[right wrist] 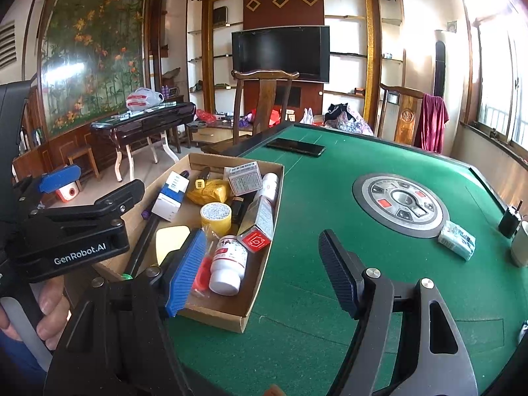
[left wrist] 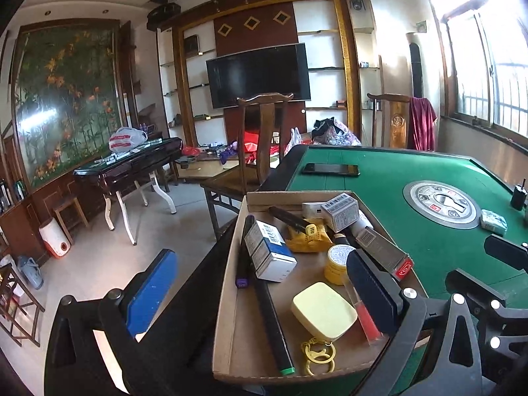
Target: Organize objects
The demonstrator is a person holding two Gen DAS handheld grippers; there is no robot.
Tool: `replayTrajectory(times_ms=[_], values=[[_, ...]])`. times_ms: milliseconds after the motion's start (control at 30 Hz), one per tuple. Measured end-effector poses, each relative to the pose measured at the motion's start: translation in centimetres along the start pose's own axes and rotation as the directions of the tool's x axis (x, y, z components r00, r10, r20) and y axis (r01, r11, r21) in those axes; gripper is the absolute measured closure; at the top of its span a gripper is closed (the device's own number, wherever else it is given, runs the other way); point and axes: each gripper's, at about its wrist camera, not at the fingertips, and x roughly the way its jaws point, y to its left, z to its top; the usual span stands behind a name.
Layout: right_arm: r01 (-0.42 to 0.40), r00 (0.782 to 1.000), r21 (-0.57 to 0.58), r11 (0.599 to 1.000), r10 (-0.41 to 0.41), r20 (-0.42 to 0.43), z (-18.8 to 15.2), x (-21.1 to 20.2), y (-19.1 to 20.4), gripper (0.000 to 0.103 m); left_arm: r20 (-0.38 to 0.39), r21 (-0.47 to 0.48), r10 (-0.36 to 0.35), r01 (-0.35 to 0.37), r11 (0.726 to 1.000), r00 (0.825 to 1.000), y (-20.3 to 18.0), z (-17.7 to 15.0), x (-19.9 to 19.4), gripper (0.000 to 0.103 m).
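A shallow cardboard tray [right wrist: 214, 313] sits at the left corner of the green felt table [right wrist: 330, 297]. It holds a white pill bottle [right wrist: 227, 264], a yellow round tin [right wrist: 216, 217], a blue-and-white box [left wrist: 270, 250], a pale yellow case [left wrist: 325, 310], a grey box with a red end [right wrist: 257, 227] and a long black pen [left wrist: 274, 323]. My left gripper [left wrist: 262, 288] is open, one finger outside the tray's left wall and one over its contents. My right gripper [right wrist: 262, 272] is open over the tray's near right corner, with nothing between its pads.
A black phone [right wrist: 295, 147] lies at the far table edge. A tissue pack [right wrist: 457, 239], a small black item [right wrist: 510, 221] and a white cup [right wrist: 521, 247] stand at the right, beside the round centre console [right wrist: 401, 204]. A wooden chair [right wrist: 264, 105] stands behind the table.
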Motion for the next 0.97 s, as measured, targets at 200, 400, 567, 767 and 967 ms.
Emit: replayTrajectory(times_ms=[200,400,567,767,967], values=[[0.001,1.0,-0.003,1.0,-0.001,-0.01,-0.22,0.17,0.17,0.031,0.007,0.008,0.001,-0.001,1.0,1.0,-0.09,-0.12,-0.22,0.001],[0.002,1.0,-0.002,1.0,-0.002,-0.013,-0.15,0.19,0.37,0.031,0.016,0.002,0.002,-0.002,1.0,1.0,0.16,0.08,-0.5,0.001],[0.002,1.0,0.0,1.0,-0.002,-0.017,-0.26,0.28,0.29,0.031,0.016,-0.002,0.006,-0.006,1.0,1.0,0.35,0.18,-0.47,0.001],[0.002,1.0,0.005,1.0,-0.002,-0.022,-0.38,0.32,0.26,0.031,0.005,-0.004,0.002,-0.002,1.0,1.0,0.64,0.1,-0.39,0.001],[0.002,1.0,0.006,1.0,-0.002,-0.023,-0.42,0.33,0.24,0.031,0.01,0.003,0.0,0.0,1.0,1.0,0.54,-0.04,-0.4,0.001]])
